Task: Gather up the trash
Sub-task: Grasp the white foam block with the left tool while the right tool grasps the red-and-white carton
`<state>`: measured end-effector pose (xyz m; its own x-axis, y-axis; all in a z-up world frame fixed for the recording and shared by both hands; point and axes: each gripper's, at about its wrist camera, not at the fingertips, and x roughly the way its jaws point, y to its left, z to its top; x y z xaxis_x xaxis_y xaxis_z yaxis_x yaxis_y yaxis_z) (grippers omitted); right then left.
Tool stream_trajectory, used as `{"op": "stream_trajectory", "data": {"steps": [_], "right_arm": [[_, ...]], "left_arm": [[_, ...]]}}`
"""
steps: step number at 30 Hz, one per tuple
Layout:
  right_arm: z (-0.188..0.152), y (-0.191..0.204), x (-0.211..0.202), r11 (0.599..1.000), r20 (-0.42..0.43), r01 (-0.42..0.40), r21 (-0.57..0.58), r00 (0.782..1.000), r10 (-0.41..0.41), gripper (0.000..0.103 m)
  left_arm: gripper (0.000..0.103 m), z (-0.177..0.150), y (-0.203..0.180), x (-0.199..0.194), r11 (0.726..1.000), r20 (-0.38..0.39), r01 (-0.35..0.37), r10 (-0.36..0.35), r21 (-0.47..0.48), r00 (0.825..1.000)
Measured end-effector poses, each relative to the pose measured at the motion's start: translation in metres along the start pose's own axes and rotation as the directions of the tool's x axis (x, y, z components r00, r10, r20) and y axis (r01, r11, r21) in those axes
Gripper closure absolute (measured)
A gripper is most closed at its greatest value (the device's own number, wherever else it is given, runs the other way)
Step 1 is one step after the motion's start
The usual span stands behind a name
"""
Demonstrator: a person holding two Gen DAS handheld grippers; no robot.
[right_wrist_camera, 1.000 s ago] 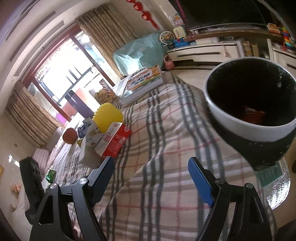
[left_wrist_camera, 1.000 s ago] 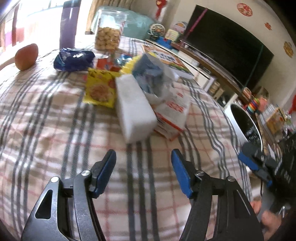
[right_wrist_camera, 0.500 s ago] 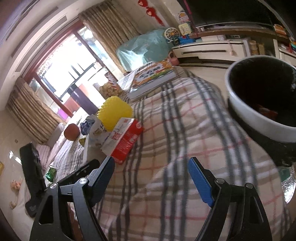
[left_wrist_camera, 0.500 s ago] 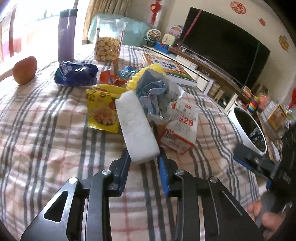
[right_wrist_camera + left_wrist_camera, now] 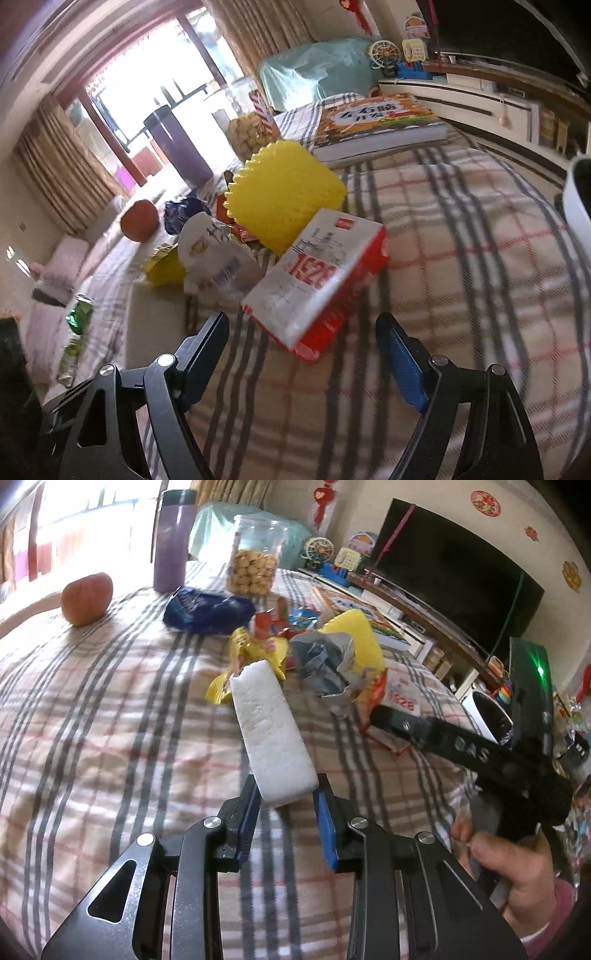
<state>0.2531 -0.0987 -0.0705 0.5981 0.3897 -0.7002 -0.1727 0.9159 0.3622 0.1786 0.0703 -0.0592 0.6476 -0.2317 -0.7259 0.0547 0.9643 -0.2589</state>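
Left gripper [image 5: 286,803] clamped on white foam block [image 5: 269,731], right gripper [image 5: 303,347] wide open, empty, cookie-filled clear jar [image 5: 255,559]

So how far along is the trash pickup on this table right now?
Early. In hand: the left gripper is clamped on the near end of the white foam block. The right gripper is open near the red-and-white carton. Left: that carton, the yellow wrapper and the blue bag. The bin is barely visible.
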Motion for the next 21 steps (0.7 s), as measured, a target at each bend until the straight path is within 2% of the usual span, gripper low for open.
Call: {"op": "stream_trajectory", "data": {"steps": [5, 7, 8, 12, 13, 14, 17, 21], "right_arm": [[0.009, 0.007, 0.013, 0.998, -0.003, 0.064, -0.020, 0.998, -0.064, 0.021], [0.010, 0.008, 0.013, 0.996, 0.000, 0.083, -0.038, 0.997, -0.083, 0.030], [0.009, 0.007, 0.012, 0.996, 0.000, 0.079, -0.048, 0.997, -0.079, 0.031], [0.004, -0.002, -0.008, 0.997, -0.006, 0.026, -0.070, 1.000, -0.027, 0.045], [0.003, -0.003, -0.013, 0.997, -0.010, 0.016, -0.077, 1.000, -0.017, 0.045], [0.001, -0.005, -0.021, 0.996, -0.017, 0.006, -0.090, 1.000, -0.008, 0.045], [-0.002, -0.011, -0.035, 0.993, -0.046, -0.001, -0.120, 0.999, -0.005, 0.046], [0.001, -0.021, -0.036, 0.999, -0.057, -0.018, -0.049, 0.998, 0.015, 0.044]], "left_arm": [[0.072, 0.000, -0.003, 0.003, 1.000, 0.006, -0.006, 0.006, -0.004, 1.000], [0.071, 0.001, -0.007, 0.005, 1.000, 0.008, -0.017, 0.017, 0.006, 1.000], [0.068, 0.001, -0.009, 0.006, 1.000, 0.008, -0.020, 0.020, 0.011, 1.000], [0.058, 0.001, -0.012, 0.010, 1.000, 0.004, -0.020, 0.020, 0.010, 1.000], [0.052, 0.000, -0.012, 0.011, 1.000, 0.001, -0.024, 0.024, 0.007, 1.000], [0.049, 0.000, -0.012, 0.012, 1.000, 0.002, -0.025, 0.025, 0.002, 1.000], [0.049, 0.001, -0.012, 0.014, 1.000, 0.005, -0.028, 0.028, -0.006, 1.000], [0.049, 0.004, -0.011, 0.015, 0.999, 0.014, -0.048, 0.049, -0.020, 0.999]]}}
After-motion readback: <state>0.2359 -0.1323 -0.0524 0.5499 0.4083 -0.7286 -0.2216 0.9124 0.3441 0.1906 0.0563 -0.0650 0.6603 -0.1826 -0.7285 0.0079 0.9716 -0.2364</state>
